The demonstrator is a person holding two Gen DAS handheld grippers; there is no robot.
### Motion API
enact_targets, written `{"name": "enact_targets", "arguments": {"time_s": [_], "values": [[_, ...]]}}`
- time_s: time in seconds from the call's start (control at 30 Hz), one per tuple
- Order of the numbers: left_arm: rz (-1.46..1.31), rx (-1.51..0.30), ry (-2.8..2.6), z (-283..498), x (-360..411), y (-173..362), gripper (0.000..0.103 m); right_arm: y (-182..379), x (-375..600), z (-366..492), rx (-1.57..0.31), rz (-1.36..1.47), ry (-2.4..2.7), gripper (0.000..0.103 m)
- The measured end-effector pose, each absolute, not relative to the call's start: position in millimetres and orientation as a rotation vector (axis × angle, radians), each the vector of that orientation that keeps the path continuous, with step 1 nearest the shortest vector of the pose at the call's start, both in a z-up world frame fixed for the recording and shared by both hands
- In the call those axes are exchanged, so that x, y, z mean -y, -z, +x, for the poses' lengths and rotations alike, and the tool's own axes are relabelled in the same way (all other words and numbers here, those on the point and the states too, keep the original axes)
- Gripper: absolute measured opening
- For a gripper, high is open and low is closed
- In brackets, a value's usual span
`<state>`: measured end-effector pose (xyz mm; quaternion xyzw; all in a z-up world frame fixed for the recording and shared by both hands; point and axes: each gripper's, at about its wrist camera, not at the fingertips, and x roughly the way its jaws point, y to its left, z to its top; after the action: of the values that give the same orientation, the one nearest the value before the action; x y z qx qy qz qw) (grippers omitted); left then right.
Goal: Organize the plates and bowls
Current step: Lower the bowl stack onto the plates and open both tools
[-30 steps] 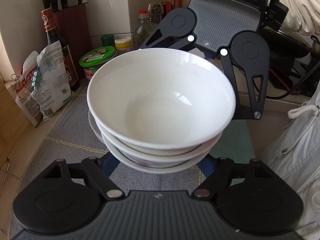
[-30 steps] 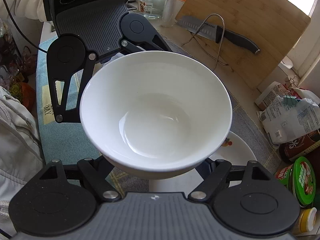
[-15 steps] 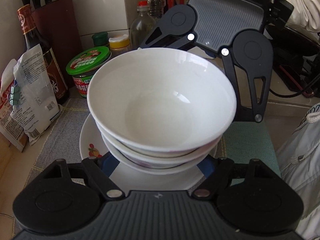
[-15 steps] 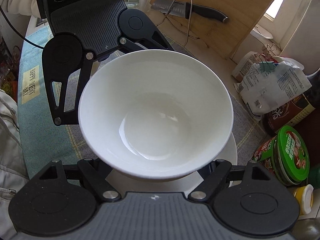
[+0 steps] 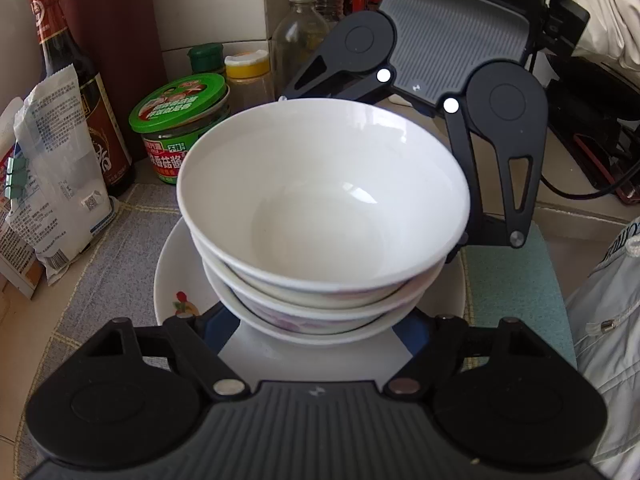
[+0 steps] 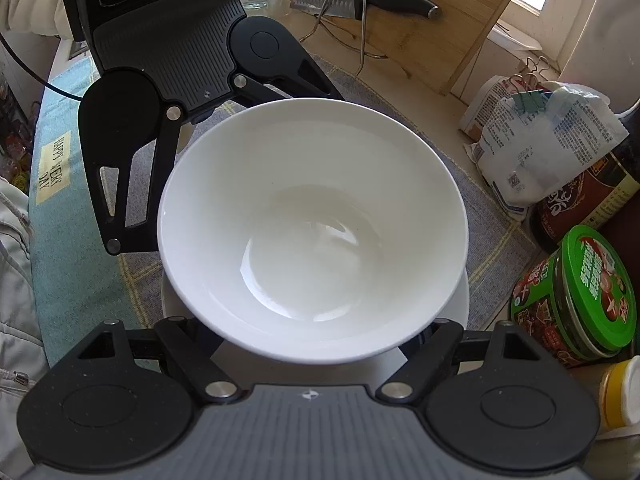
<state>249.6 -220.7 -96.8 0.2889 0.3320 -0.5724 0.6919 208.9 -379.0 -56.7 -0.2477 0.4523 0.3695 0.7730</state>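
both claws, the left claw (image 5: 320, 324) and the right claw (image 6: 320, 336), pinch the stack of three glossy white ceramic bowls (image 5: 324, 208) from opposite sides. the stack hangs just above a white flower-printed plate (image 5: 180, 280) on the grey checked mat (image 5: 120, 248) covering the worktop.

The stack of bowls (image 5: 320, 216) is sitting nested, one in another, over the plate (image 5: 176, 280), which is lying on the mat (image 5: 116, 236) — the jar (image 5: 180, 120) and bottle (image 5: 76, 80) standing behind it, the bag (image 5: 52, 184) leaning to its left, the cutting board (image 6: 420, 8) propped beyond.
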Motion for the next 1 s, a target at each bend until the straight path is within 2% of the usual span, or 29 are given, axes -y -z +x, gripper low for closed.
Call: {"name": "enact_targets", "arguments": {"time_s": [0.4,0.43,0.47,0.53,0.7,1.0], "values": [[0.611,-0.743,1.264,251,216,97,0.083,54,381,211,-0.982,-0.518,-0.799,0.089],[0.613,-0.738,1.261,250,216,97,0.083,54,380,210,-0.976,-0.518,-0.797,0.092],[0.607,-0.737,1.259,250,216,97,0.083,52,381,210,-0.965,-0.503,-0.797,0.103],[0.599,-0.723,1.252,247,215,97,0.092,48,380,210,-0.961,-0.472,-0.803,0.103],[0.611,-0.668,1.208,233,206,91,0.098,50,380,205,-0.962,-0.506,-0.776,0.103],[0.444,-0.571,1.001,199,162,63,0.100,39,377,188,-0.941,-0.481,-0.665,0.103]]}}
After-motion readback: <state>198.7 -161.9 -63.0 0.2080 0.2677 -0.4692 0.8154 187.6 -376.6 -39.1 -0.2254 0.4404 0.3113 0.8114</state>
